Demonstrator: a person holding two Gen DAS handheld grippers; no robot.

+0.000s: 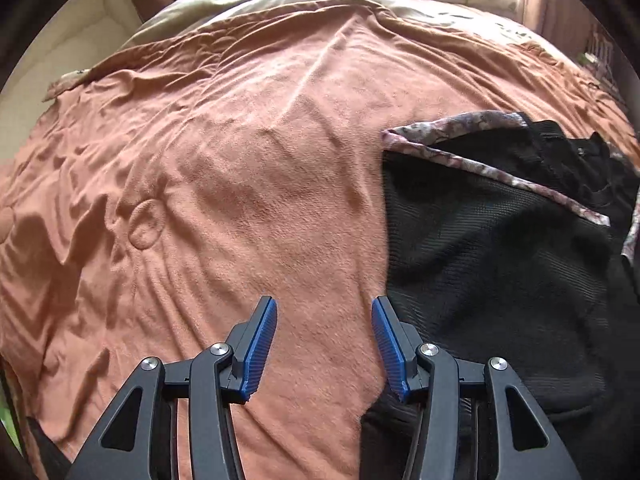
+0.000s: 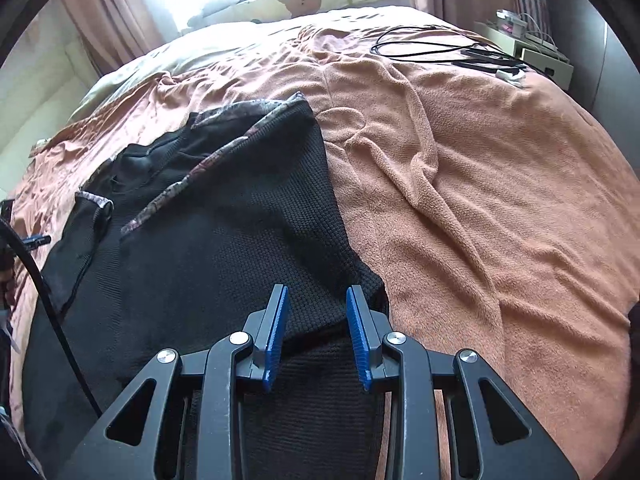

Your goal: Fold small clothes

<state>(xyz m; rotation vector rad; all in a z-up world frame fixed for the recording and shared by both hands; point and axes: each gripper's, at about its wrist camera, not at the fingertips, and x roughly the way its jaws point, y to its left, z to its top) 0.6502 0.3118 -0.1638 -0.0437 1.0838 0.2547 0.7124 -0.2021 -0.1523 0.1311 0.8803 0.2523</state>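
Black garment (image 2: 224, 240) lies under right gripper (image 2: 316, 300) fingers, seemingly untouched.

One black knit garment (image 2: 224, 240) with patterned trim lies on the near side of the bed. One orange blanket (image 2: 460, 200) covers most of the bed. Two grippers are in sight, the left gripper (image 1: 324, 312) and the right gripper (image 2: 317, 300), each with two blue-padded fingers set apart. One black cable (image 2: 416, 44) loops at the far right, and one bear-print pillow (image 2: 304, 0) sits at the far end.
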